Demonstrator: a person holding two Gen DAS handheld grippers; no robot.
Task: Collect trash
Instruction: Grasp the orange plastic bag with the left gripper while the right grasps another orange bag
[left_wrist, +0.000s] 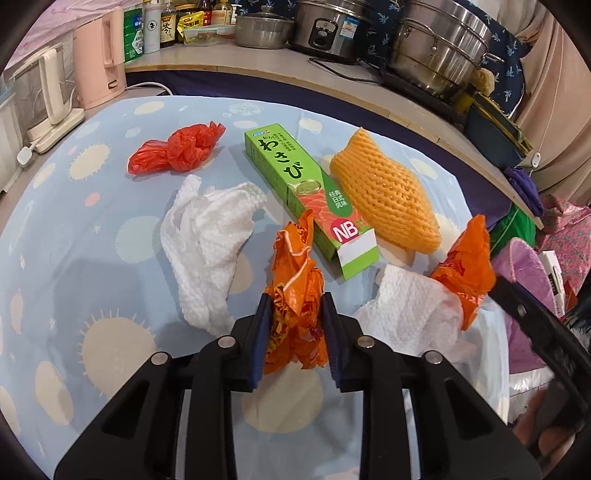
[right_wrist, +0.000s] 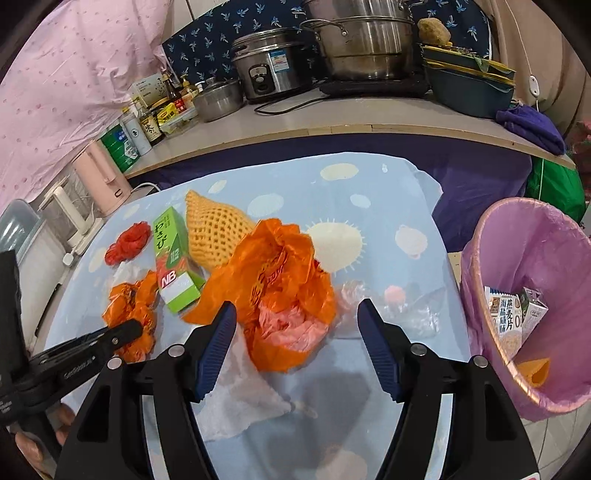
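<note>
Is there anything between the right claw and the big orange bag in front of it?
Nothing visible blocks it. The right claw is open, and the big orange bag lies on the table just ahead of its fingers, partly on a white paper towel.

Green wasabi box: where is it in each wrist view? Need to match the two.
Left wrist: the green cardboard wasabi box lies centre frame, running diagonally, white end nearest the left claw, which is shut on a crumpled orange plastic wrapper.
Right wrist: the box sits left of centre, beyond the open right claw.
Shared landmark: the yellow foam fruit net just right of the box.
</note>
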